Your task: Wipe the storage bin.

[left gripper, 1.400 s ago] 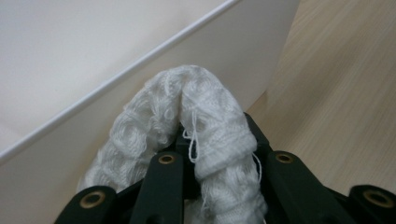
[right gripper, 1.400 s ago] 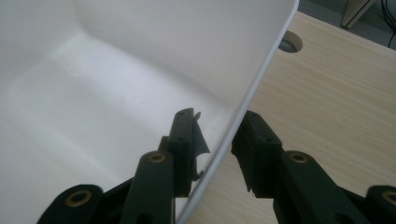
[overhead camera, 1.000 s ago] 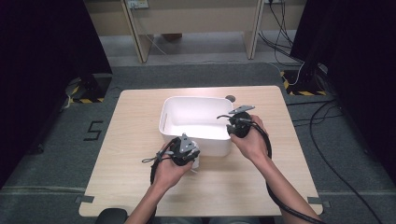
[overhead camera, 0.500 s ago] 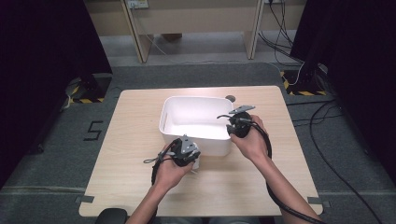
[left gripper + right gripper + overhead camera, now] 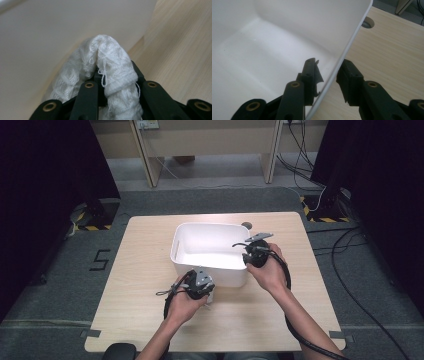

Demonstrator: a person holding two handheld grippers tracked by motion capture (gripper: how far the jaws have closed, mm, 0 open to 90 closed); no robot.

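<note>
Little has shifted since the earlier frames: both hands sit where they were, and the white tub [image 5: 210, 251] has not budged on the table [image 5: 150, 310].

In the left gripper view the jaws are clamped tight on a white knitted cloth [image 5: 110, 72], which bulges up in a fold above the tips. That left gripper [image 5: 200, 285] sits low against the tub's near wall, at its left half, so the cloth is outside the tub and close to the tabletop.

The right gripper [image 5: 256, 254] straddles the tub's right rim [image 5: 352, 42]. In the right gripper view, 1 jaw is inside the basin and 1 is outside over the wood, about half open. The outer jaw stands apart from the wall; whether the inner one touches the wall I cannot tell, so this looks more like a loose brace than a firm pinch.

The work in hand appears to be getting the cloth into the tub. To do it well, keep the left grip shut, lift until the hanging cloth clears the near rim, carry it over the basin's middle, and only then release. Closing the right jaws on the wall first would stop the light tub from sliding or tipping if the cloth drags on it.
</note>
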